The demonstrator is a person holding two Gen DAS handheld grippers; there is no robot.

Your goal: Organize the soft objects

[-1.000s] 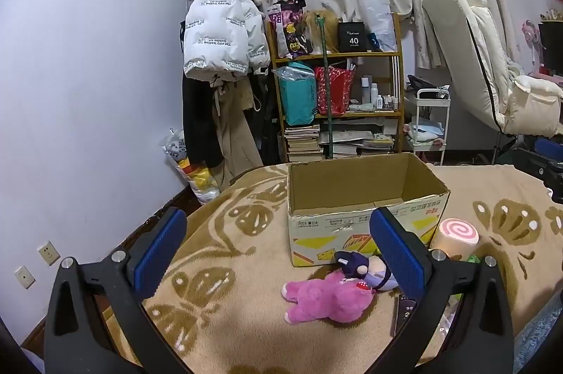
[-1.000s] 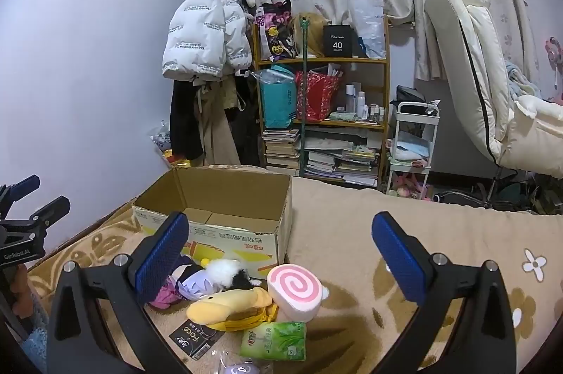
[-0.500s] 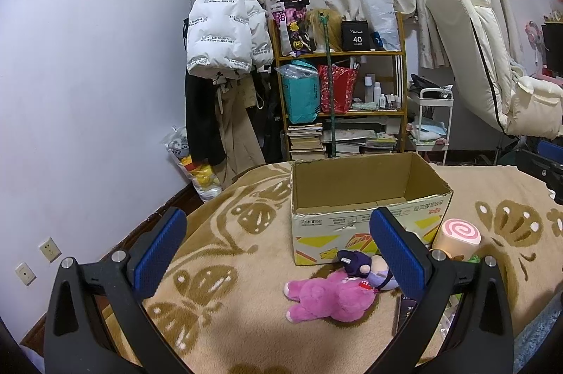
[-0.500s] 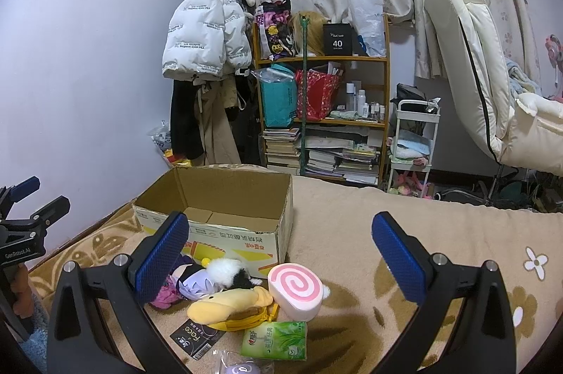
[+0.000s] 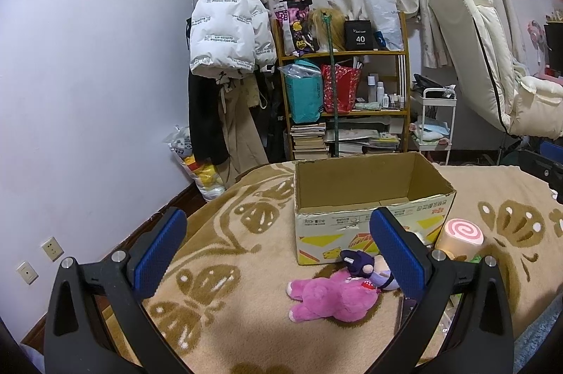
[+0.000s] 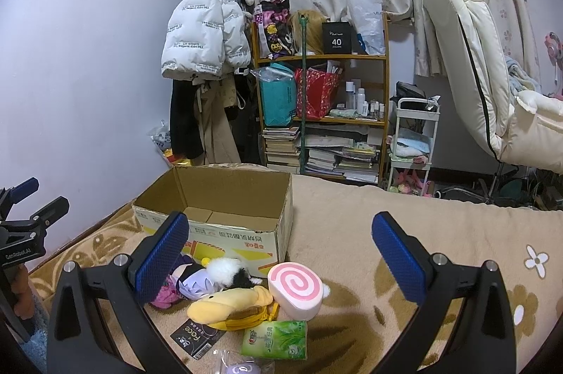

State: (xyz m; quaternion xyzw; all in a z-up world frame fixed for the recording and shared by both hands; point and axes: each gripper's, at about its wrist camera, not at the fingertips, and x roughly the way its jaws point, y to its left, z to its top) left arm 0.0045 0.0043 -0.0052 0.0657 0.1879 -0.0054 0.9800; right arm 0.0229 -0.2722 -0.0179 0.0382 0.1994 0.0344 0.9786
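Observation:
An open, empty cardboard box (image 5: 369,198) (image 6: 225,215) stands on the tan patterned blanket (image 5: 239,233). In front of it lie soft toys: a pink plush (image 5: 330,296), a purple-haired doll (image 5: 366,265) (image 6: 193,279), a black-and-white plush (image 6: 228,270), a yellow duck plush (image 6: 228,303) and a pink swirl roll cushion (image 5: 461,233) (image 6: 295,289). My left gripper (image 5: 278,251) is open and empty, held above the blanket to the left of the toys. My right gripper (image 6: 281,254) is open and empty above the toy pile. The left gripper also shows in the right wrist view (image 6: 31,208).
A green tissue pack (image 6: 278,337) and a black "Face" packet (image 6: 197,337) lie at the near edge of the pile. Behind the bed are a cluttered bookshelf (image 5: 345,99), hanging coats (image 5: 228,32), a white cart (image 6: 415,145) and a cream recliner (image 6: 492,75).
The left wrist view has shifted slightly, the box and toys moving a little right and down. The right wrist view is almost unchanged. Both grippers stay open.

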